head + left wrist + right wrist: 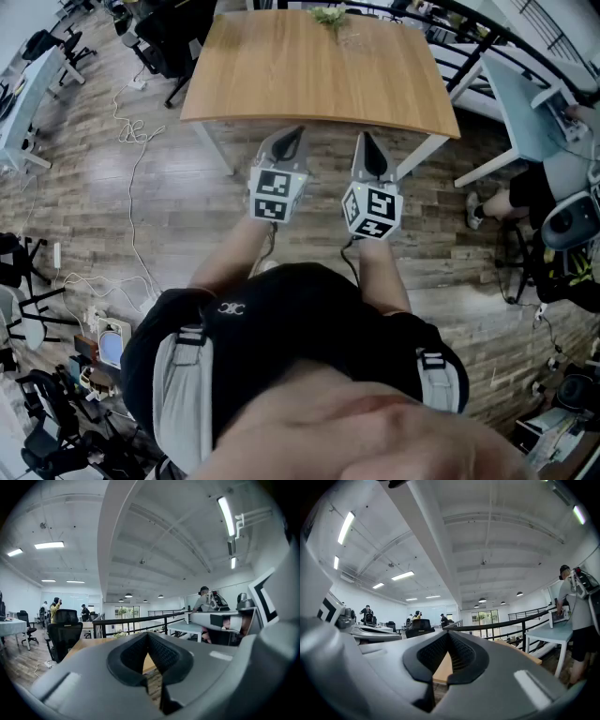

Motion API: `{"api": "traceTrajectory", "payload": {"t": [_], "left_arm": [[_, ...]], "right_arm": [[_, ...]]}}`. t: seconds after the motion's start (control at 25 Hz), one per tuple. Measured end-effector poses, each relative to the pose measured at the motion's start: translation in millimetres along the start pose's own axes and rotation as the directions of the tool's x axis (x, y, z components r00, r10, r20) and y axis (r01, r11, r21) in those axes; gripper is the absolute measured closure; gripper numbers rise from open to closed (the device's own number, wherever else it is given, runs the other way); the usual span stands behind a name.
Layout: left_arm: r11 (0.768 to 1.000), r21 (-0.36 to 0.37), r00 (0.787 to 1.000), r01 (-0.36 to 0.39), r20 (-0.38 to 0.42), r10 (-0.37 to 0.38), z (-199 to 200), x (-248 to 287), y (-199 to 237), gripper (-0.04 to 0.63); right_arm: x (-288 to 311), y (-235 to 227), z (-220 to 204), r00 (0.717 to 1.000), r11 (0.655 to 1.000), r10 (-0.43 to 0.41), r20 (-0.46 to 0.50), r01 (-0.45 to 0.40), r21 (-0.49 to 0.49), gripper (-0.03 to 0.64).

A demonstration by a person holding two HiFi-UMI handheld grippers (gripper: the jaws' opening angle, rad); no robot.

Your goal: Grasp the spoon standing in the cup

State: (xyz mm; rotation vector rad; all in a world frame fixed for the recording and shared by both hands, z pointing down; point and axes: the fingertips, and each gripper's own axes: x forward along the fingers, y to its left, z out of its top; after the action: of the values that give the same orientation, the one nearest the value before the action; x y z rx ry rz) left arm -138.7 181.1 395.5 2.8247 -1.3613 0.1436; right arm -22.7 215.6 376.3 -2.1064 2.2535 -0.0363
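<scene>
A wooden table (319,75) stands ahead of me. At its far edge are a small green plant (328,16) and a faint clear thing beside it that may be the cup (350,38); I cannot make out a spoon. Both grippers hang over the floor, short of the table's near edge. The left gripper (289,141) and the right gripper (367,142) point at the table, each shut with nothing between its fingers. In the left gripper view the left gripper (147,634) has its tips together, and so does the right gripper (449,633) in its own view.
A black office chair (169,37) stands at the table's left corner. White desks (525,103) and a seated person (525,192) are to the right. Cables (131,178) trail over the wooden floor at left. A person (576,606) stands by a white desk.
</scene>
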Motion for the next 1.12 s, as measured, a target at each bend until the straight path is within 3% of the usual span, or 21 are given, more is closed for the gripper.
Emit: {"api": "traceTrajectory", "payload": {"t": [0.76, 1.12], "left_arm": [[1.000, 0.011, 0.999, -0.020, -0.029, 0.020, -16, 27, -80, 0.584], [0.999, 0.039, 1.000, 0.001, -0.016, -0.001, -6, 54, -86, 0.584]], "right_arm": [[-38, -67, -21, 0.997, 0.995, 0.081, -0.009, -0.080, 0.065, 0.617], [-17, -87, -23, 0.997, 0.997, 0.070, -0.023, -0.069, 0.037, 0.617]]}}
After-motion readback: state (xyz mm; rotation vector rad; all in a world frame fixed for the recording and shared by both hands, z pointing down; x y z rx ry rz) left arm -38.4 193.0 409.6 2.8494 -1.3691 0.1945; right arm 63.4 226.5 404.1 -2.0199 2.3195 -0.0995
